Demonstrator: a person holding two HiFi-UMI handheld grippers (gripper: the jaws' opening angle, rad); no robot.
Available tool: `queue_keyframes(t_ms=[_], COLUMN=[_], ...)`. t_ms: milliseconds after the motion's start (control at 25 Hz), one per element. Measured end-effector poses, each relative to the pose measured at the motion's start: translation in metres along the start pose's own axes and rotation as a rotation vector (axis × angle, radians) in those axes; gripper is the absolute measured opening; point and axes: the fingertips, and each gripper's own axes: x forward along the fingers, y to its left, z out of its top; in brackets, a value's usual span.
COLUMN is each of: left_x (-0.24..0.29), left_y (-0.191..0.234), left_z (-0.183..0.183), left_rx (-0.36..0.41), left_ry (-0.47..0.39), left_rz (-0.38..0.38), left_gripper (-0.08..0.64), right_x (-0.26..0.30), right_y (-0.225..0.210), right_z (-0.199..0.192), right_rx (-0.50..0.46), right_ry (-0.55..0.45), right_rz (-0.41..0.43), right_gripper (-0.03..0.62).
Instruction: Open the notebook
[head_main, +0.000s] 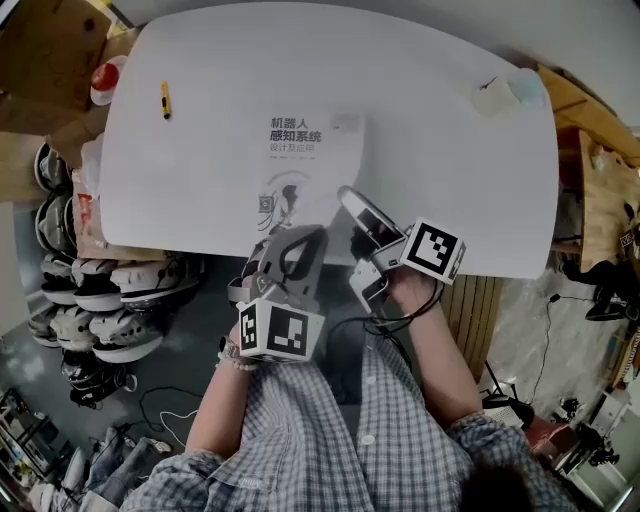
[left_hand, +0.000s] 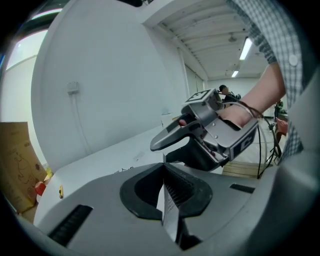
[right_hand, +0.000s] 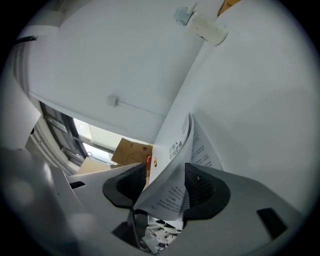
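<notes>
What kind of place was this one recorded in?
Probably a workshop or lab hall, not a home: long strip lights under a bare beamed ceiling, rows of what look like helmets beside the white table, and loose cables across the grey floor.

Workshop: floor cables (head_main: 160, 398), cardboard box (left_hand: 17, 160)

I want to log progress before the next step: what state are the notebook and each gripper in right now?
Notebook: lying cover-up, near corner's leaves lifted, not yet open.
Left gripper: shut on a thin leaf at its edge.
Right gripper: open, curled leaves loose between its pads.
</notes>
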Motion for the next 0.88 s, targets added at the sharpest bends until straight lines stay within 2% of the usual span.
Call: queue_keyframes(t_ms=[320,480,640,720,800,880], left_x=[0.003,0.001,-0.004,-0.008,-0.017,-0.028], left_y=[-0.009,-0.015,-0.022,-0.024,-0.021,-0.008], left_z=[-0.005,-0.005,-0.005,-0.004,-0.001,0.003], left_rx=[0.022,0.044,0.138,0.170,0.143,0.079], left_ry=[0.026,0.027,0.034,0.033,0.017,-0.008], left_rz=[-0.018,-0.023,0.006,0.022,0.039,0.086], left_gripper=[0.011,0.011,0.012,0.012,0.012,0.011], right_x=[0.011,0.010,0.005,0.004,0.002,0.002], right_y=[-0.004,-0.001,0.002,0.010,0.015,0.021], right_z=[-0.006,-0.006,-0.008,-0.008,-0.010,-0.010], right_rx=[0.049,0.105,0.106,0.097,0.079,0.053], right_ry=[0.063,0.057,0.045,0.040,0.040,0.041], right_rz=[0.023,0.062,0.036,0.053,0.047,0.047], right_gripper=[0.213,0.139,0.090,0.080,0.070,0.057])
